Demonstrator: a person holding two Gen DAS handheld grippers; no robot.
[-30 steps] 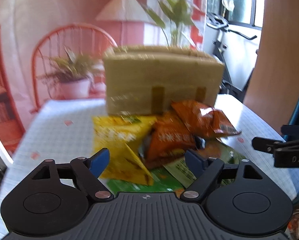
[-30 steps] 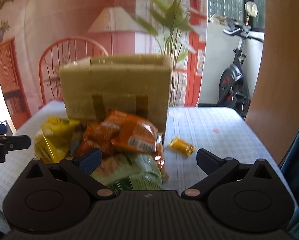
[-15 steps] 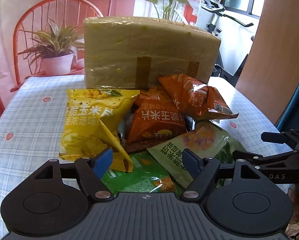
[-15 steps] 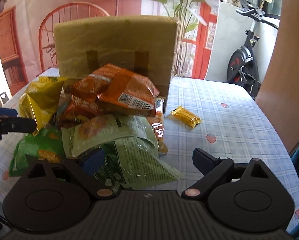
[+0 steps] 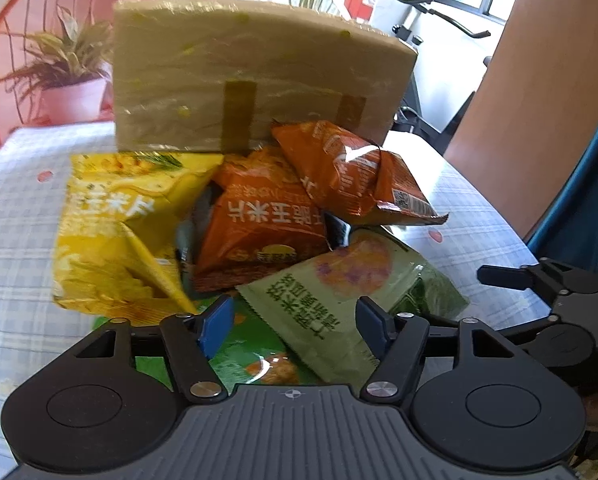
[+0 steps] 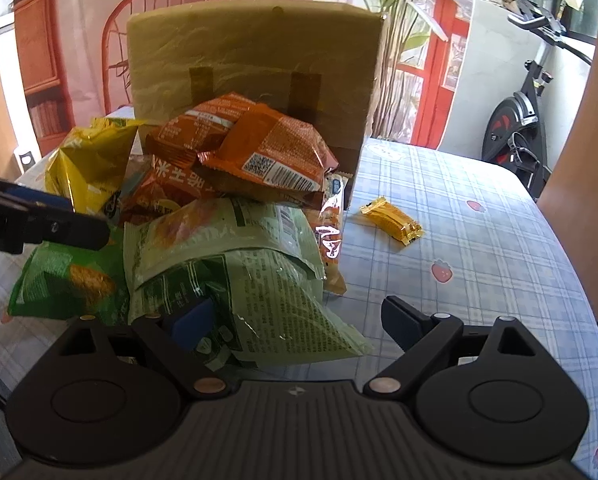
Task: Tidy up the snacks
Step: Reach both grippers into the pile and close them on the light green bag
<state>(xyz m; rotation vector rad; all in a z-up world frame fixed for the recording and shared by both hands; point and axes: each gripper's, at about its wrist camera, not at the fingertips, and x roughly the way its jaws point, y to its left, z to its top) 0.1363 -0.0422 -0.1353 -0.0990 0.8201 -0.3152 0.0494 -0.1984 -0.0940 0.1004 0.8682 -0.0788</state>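
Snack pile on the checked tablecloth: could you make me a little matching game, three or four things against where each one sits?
Things:
1. small yellow candy wrapper
2. cardboard box
3. yellow bag
4. pale green bag

Places:
a. standing behind the pile
b. alone on the cloth, apart from the pile
c. front of the pile, under the orange bags
d. the pile's side nearest the left gripper

Pairs: 1-b, 2-a, 3-d, 4-c

both wrist views look steeply down, close over the shared snack pile and box.
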